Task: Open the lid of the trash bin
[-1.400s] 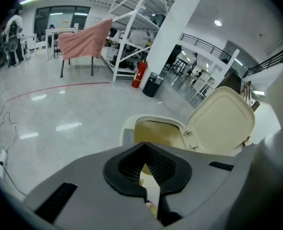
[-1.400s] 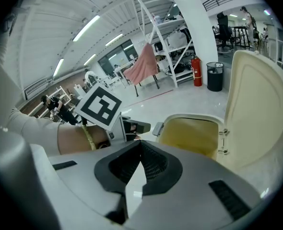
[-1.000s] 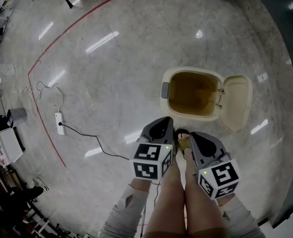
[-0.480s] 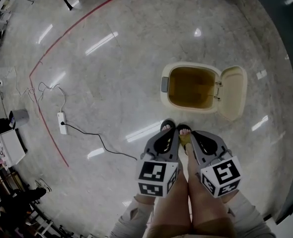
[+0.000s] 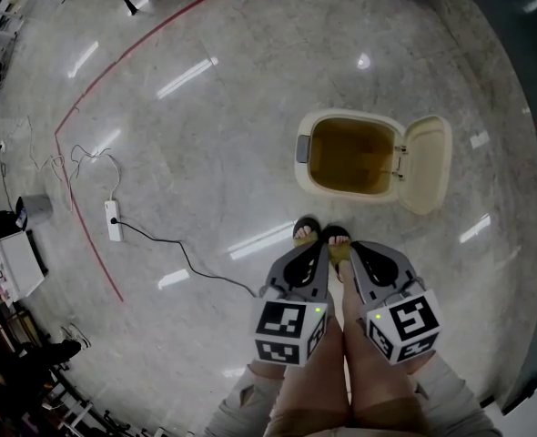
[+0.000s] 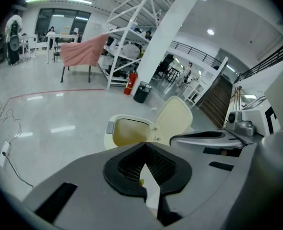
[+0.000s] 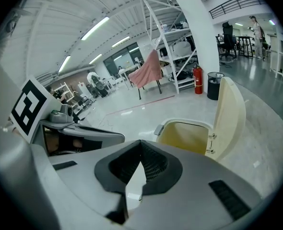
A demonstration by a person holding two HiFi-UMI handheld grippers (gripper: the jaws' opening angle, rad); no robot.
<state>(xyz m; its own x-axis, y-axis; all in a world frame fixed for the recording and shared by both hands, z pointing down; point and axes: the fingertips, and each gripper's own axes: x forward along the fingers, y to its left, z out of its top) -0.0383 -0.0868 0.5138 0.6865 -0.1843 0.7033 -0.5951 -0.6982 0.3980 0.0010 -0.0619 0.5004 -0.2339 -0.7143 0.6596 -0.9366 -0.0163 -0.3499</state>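
On the pale polished stone floor (image 5: 205, 135), out at 9 o'clock in the head view, a white power strip (image 5: 113, 221) lies with its long side running 12 to 6, and a thin black cable (image 5: 182, 258) trails from it toward 4 o'clock; a red line (image 5: 66, 167) painted on the floor passes just to its left. The grey left gripper (image 6: 144, 147) sits low at about 6 o'clock over the person's legs, pointing to 12, its jaws closed tip to tip with nothing between them. The cream plastic trash bin (image 5: 350, 153) stands on the floor at roughly 1 o'clock, just ahead of the person's sandalled feet (image 5: 308, 232) and well apart from both grippers. Its rounded-rectangular mouth faces straight up and shows a brownish-yellow inside; its long axis runs 9 to 3, with a small grey tab (image 5: 302, 148) on the 9 o'clock edge. The matching cream lid (image 5: 426, 164) is already swung open on hinges along the 3 o'clock edge; in the two gripper views it stands close to upright, tipped a little away from the mouth, its hollow inner face turned toward 9. The grey right gripper (image 7: 140, 163) is beside the left one, also pointing to 12 toward the bin, its jaws likewise closed on nothing. Each gripper carries its marker cube at the near end.
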